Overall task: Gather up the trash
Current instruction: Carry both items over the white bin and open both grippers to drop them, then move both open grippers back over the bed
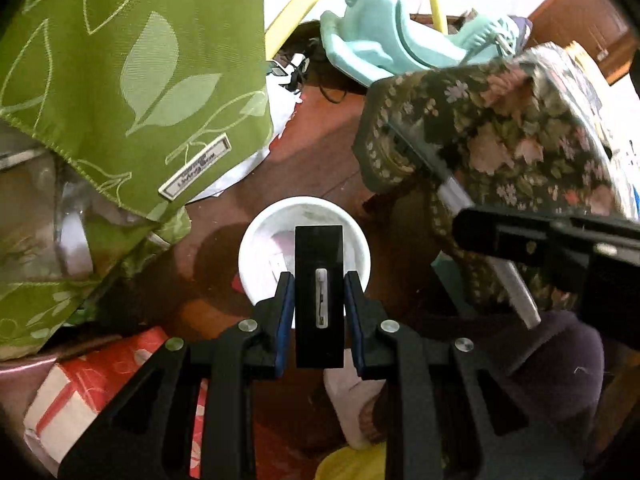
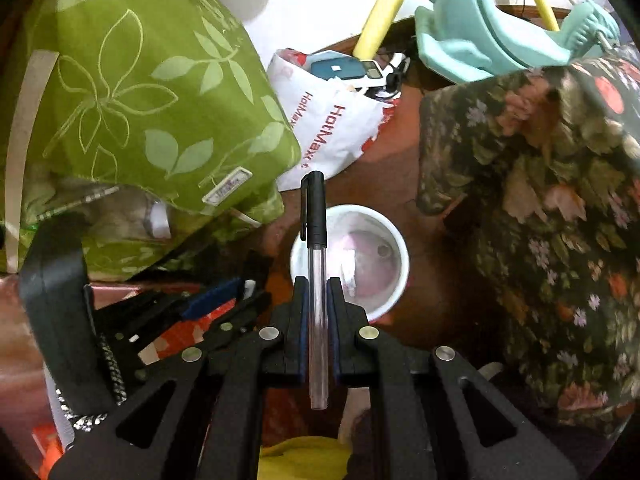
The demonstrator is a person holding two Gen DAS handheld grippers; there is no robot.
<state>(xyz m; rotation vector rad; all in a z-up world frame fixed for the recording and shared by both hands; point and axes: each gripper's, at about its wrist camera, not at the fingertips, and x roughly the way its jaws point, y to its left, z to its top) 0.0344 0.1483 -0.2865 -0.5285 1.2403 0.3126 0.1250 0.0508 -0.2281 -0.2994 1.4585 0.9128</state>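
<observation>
From the left wrist view, the left gripper (image 1: 319, 300) is clamped on a flat black card (image 1: 319, 296) with a small white slot, held upright between the blue pads. Its long axis runs straight ahead along the fingers, and its far end overlaps the white bowl (image 1: 256, 240) that sits on the brown floor directly beyond. A green leaf-print cushion (image 1: 132, 80) lies to the left, a floral cloth (image 1: 500, 132) to the right.

From the right wrist view, the right gripper (image 2: 318, 292) is closed on a pen (image 2: 316, 264), clear barrel between the jaws and black cap pointing forward. The white bowl (image 2: 396, 248) lies just ahead and slightly right of the cap. Both held items seem aimed at it; the left looks better centred, so a release there probably needs only a small lowering.
</observation>
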